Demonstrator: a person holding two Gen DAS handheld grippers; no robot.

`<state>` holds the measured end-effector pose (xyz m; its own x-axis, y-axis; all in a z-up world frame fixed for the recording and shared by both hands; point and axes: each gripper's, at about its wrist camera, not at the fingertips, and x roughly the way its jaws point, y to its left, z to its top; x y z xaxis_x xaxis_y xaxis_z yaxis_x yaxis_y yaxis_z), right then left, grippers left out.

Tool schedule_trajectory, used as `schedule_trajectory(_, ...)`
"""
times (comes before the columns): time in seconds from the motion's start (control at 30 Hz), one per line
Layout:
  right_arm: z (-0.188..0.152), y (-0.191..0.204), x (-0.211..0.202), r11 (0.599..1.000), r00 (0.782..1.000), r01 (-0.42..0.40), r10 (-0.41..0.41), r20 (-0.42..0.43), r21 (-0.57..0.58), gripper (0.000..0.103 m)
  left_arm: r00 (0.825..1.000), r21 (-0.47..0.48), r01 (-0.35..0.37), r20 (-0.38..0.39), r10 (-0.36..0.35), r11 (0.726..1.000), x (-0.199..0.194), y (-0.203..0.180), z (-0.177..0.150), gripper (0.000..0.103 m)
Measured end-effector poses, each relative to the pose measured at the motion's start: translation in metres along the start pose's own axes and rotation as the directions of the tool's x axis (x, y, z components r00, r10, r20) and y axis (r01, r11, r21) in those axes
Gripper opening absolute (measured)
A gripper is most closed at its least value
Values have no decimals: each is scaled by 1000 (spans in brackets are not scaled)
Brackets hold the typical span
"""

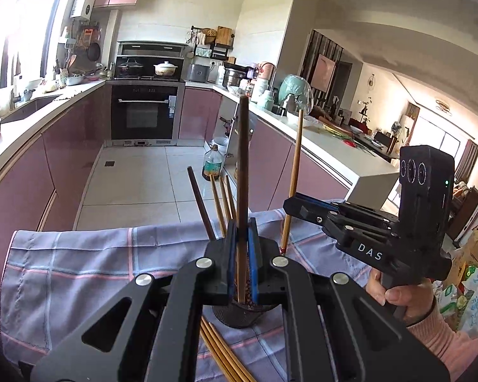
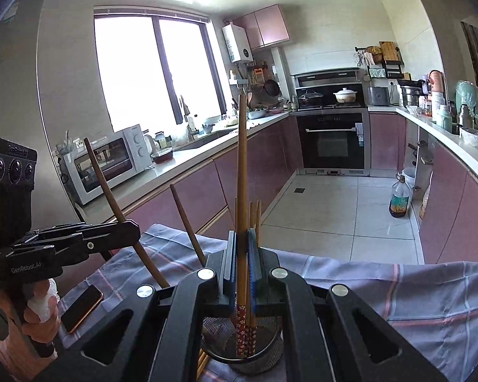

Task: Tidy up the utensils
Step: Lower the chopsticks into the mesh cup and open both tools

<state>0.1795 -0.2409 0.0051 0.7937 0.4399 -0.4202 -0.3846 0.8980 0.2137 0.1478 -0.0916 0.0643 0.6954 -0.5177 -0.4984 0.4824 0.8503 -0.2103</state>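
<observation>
Both jaw pairs are closed, one chopstick clamped in each.

Left gripper (image 1: 242,264): a dark brown chopstick (image 1: 242,172) is pinched between the blue pads, held near-upright, its lower end reaching the mouth of the mesh utensil holder (image 1: 239,316). In the right wrist view that same stick (image 2: 111,191) is seen slanting through the left gripper (image 2: 124,227) toward the basket area.

Right gripper (image 2: 242,270): a light bamboo chopstick (image 2: 241,172) with a red patterned tip is clamped, tip already inside the mesh holder (image 2: 271,350). In the left wrist view the right gripper (image 1: 291,205) is seen gripping it mid-shaft (image 1: 294,165), red tip just beside the holder rim.

Other stock: several bamboo chopsticks (image 1: 221,207) and one dark one (image 1: 200,203) are standing in the holder; loose bamboo chopsticks (image 1: 220,353) are lying on the plaid cloth (image 1: 79,261) at the holder's base. A phone (image 2: 81,308) is lying on the cloth near the left hand (image 2: 39,315).

Handling, as judged: sticks are light, rigid, thin, probably slick if lacquered. Pivoting in the pads is likely from a single-point pinch. Mid-shaft or slightly above is the preferred grip, so the tip can be steered. The holder looks light and could be tipped by side load; release is best made with the tip well inside the rim.
</observation>
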Motion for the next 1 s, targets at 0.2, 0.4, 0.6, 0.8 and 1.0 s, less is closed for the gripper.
schedule_trajectory(0.2, -10, -4, 18, 1000, 998, 8, -8, -67, 4, 5, 998, 1, 0, -60, 0, 1000, 20, 10, -1, 7)
schedule_trajectory(0.4, -16, -8, 34, 1000, 991, 26, -26, -131, 2, 5, 992, 14, -8, -122, 9, 1000, 43, 17, -6, 7)
schedule_trajectory(0.6, -21, -16, 48, 999, 983, 37, -33, -180, 19, 6, 984, 14, -21, -179, 24, 1000, 68, 27, -7, 8)
schedule_trajectory(0.8, -25, -20, 54, 998, 980, 53, -45, -192, 34, 9, 977, 11, -41, -210, 43, 999, 91, 35, -6, 9)
schedule_trajectory(1.0, -28, -20, 48, 998, 984, 41, -31, -175, 51, 15, 979, -14, -57, -195, 54, 998, 105, 41, 0, 10)
